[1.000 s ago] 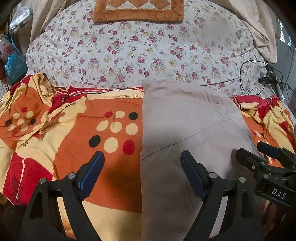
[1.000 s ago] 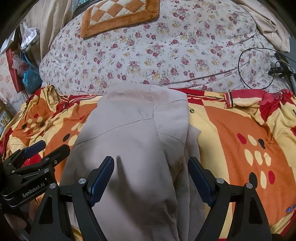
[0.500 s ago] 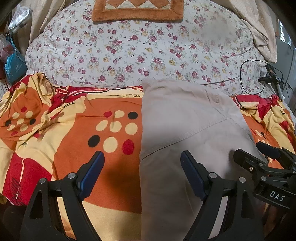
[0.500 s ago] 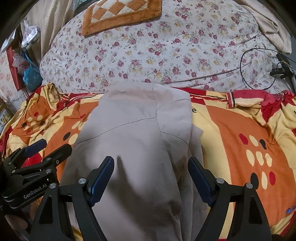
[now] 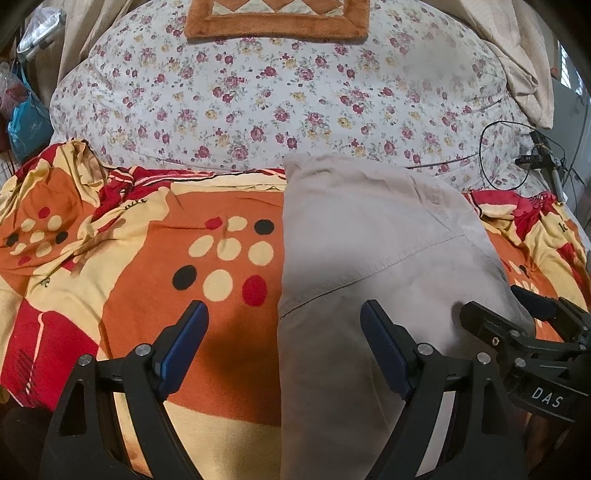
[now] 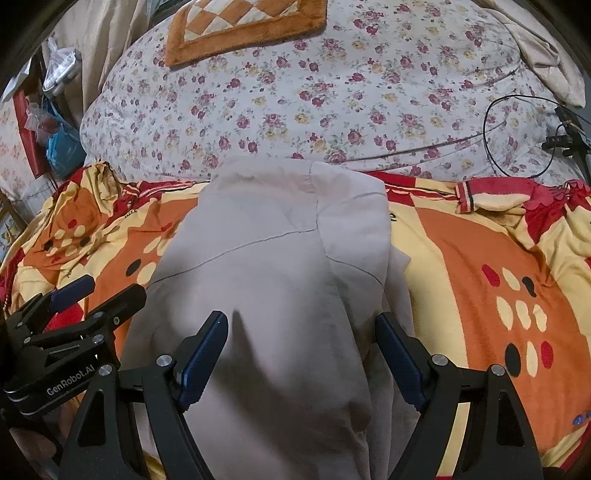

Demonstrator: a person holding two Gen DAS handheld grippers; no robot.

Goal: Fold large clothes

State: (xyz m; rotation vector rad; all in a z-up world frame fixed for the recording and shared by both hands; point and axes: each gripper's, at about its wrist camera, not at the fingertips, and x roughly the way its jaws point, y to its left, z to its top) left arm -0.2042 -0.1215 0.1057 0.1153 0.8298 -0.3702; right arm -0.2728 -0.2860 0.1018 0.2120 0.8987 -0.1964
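Observation:
A beige garment (image 5: 369, 240), folded lengthwise into a long strip, lies on an orange, red and yellow blanket (image 5: 147, 258); it also shows in the right wrist view (image 6: 280, 258). My left gripper (image 5: 284, 343) is open and empty, hovering over the garment's left edge near its lower part. My right gripper (image 6: 301, 347) is open and empty above the garment's middle. Each gripper shows in the other's view: the right one (image 5: 524, 332) at the right, the left one (image 6: 74, 306) at the left.
A floral quilt (image 5: 277, 92) bulges behind the blanket, with an orange checked mat (image 5: 277, 18) on top. A black cable and small stand (image 5: 535, 155) sit at the far right. Bags (image 5: 26, 122) hang at the far left.
Both grippers stay open above the garment. The right wrist view has shifted slightly, so the garment sits a bit further right in it. The garment itself has not moved.

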